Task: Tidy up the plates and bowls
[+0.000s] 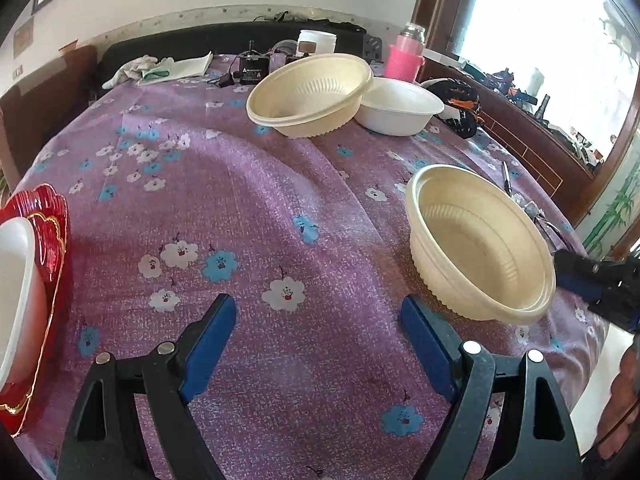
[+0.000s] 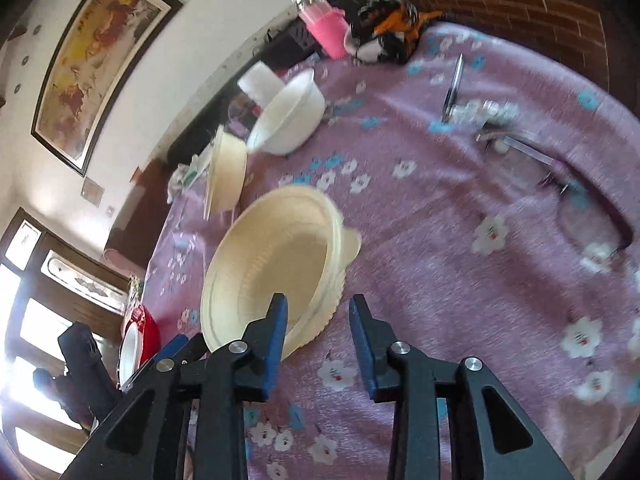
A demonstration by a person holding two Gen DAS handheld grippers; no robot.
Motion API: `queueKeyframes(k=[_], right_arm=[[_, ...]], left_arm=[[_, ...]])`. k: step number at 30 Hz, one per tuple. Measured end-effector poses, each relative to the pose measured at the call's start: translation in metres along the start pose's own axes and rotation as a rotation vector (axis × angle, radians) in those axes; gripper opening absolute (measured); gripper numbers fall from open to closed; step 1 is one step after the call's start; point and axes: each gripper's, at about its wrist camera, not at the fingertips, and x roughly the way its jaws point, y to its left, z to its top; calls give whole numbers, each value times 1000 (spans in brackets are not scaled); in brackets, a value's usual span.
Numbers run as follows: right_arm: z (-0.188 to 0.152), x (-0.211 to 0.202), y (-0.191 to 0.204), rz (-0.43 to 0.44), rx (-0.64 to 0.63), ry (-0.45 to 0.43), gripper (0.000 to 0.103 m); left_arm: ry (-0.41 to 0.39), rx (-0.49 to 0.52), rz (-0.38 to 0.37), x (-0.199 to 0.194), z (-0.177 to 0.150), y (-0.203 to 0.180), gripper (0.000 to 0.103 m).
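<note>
Two views: left wrist first, then right.
Left gripper [image 1: 318, 344]: fingers wide, nothing between them.
Cream bowls [image 1: 480, 240]: stacked on the purple cloth [image 1: 248, 200], right of the gripper.
Right gripper [image 2: 318, 344]: fingers narrow and empty, left finger just at the bowls' rim [image 2: 276, 264].

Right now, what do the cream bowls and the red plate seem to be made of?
The cream bowls look like thin disposable plastic or pulp, matte, with ribbed walls and thin rolled rims; which of the two I cannot tell. The red plate looks like glossy plastic, perhaps glazed ware: it shines and carries a gold scalloped line.
</note>
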Motion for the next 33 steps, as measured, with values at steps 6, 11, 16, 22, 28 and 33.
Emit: queueKeyframes(k=[6,11,16,22,28,33], right_arm=[[2,-13,2,-29,-45,-91,36],[-1,-12,-1,-24,-33,-84,36],[0,-13,-2,-39,-15,-86,37],[-2,-15,-2,-40,-12,-89,40],[-1,-19,-7,-49,-11,-92,40],[-1,-19,-10,-52,-1,-89,40]], left_arm=[[-10,41,35,0,-1,-8,84],[-37,55,42,-4,-2,-9,84],[-36,55,43,-4,-3,-9,84],[-39,53,36,-5,-3,-8,84],[-31,70,50,-3,-3,-11,84],[0,57,18,-2,0,-7,84]])
